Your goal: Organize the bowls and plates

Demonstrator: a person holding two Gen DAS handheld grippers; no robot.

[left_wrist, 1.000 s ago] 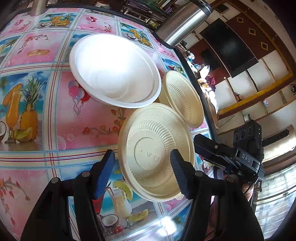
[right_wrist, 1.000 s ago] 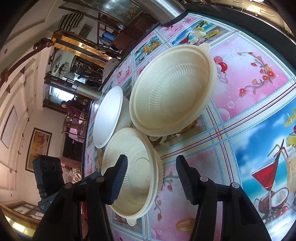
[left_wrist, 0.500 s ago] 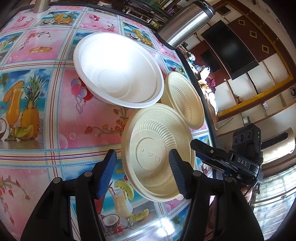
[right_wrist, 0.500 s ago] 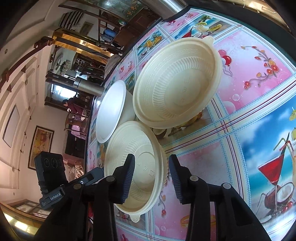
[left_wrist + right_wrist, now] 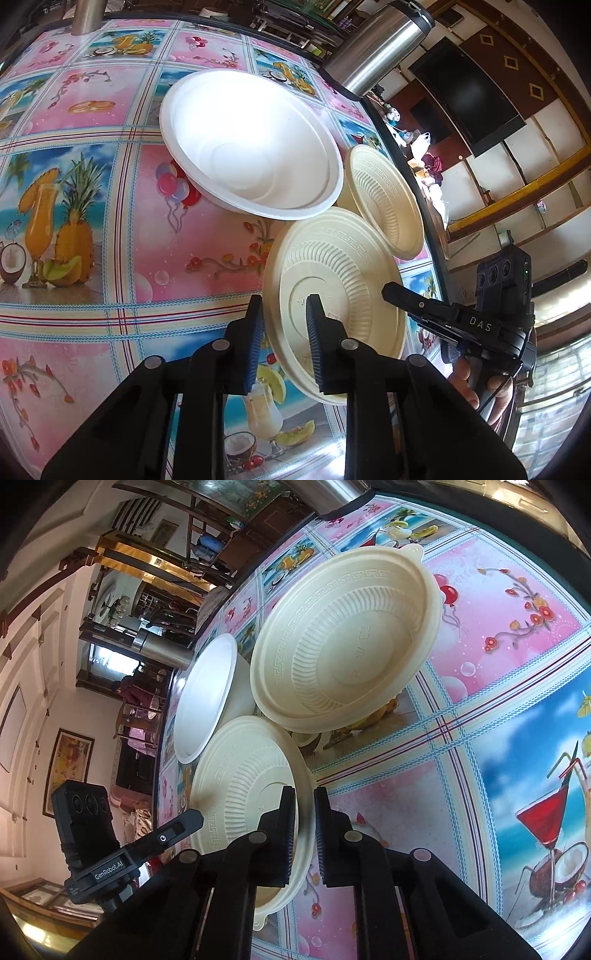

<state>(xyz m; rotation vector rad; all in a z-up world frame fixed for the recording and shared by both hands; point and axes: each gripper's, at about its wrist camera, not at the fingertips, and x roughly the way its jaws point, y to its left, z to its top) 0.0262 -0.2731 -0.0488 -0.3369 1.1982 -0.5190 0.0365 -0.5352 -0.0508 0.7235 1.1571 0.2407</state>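
Cream plastic fills the middle of both views: the near bowl point(image 5: 343, 284) sits on the counter point(image 5: 110, 229) with its rim caught on two sides. Your left hand-held gripper point(image 5: 282, 343) is closing on the rim's near-left edge, one blue pad outside the wall and one inside. Your right hand-held gripper point(image 5: 304, 834) is closing on the opposite edge, the rim standing between its pads. Whether the pads press fully yet is hard to tell. Behind it rests a second cream bowl point(image 5: 343, 642), upright, its edge overlapping the near one. A white bowl point(image 5: 251, 144) lies further left, touching both. A steel flask point(image 5: 376, 48) stands at the counter's far edge.
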